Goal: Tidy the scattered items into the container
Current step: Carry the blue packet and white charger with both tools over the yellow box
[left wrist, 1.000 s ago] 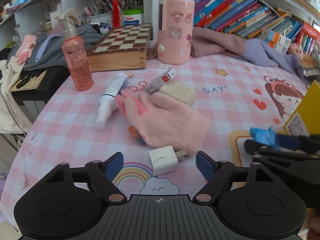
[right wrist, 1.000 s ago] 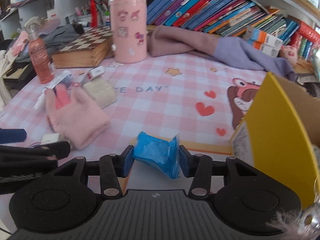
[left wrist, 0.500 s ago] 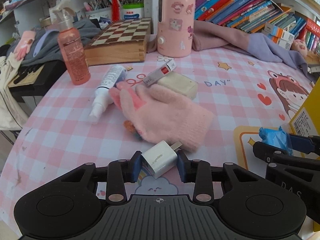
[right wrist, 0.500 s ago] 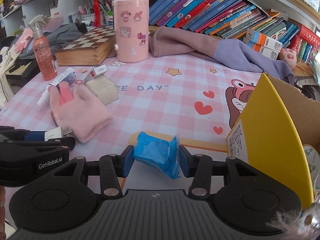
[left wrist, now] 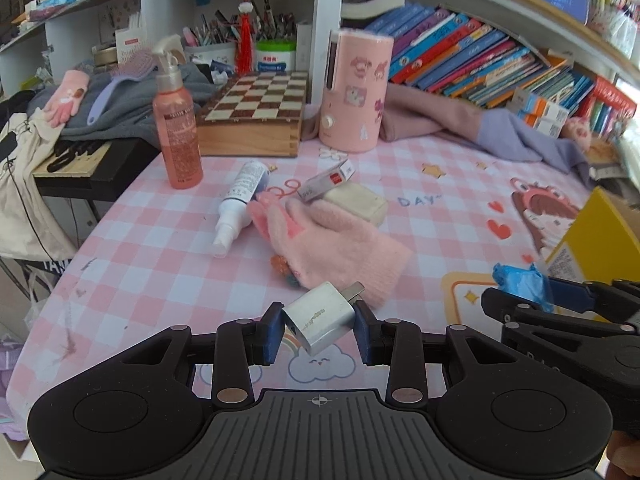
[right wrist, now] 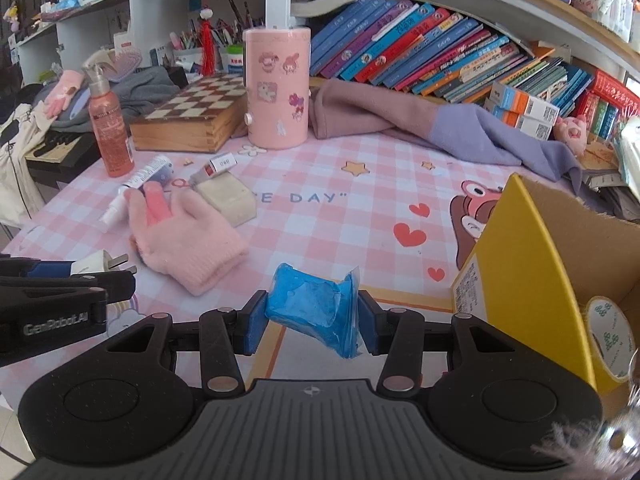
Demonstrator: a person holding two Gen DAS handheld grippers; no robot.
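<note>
Above the desk's near edge my left gripper [left wrist: 319,329] pinches the white plug-in charger cube [left wrist: 320,323], lifted clear; my right gripper [right wrist: 311,317] clamps the crumpled blue plastic packet [right wrist: 314,307]. I judge both should swing level over the yellow cardboard box [right wrist: 532,264] at the desk's right edge before releasing.

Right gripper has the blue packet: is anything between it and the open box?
Nothing visible blocks it. The right gripper holds the blue packet above bare tablecloth, and the cardboard box stands open to its right. Only the box's yellow flap rises on the near side, so lift over it.
</note>
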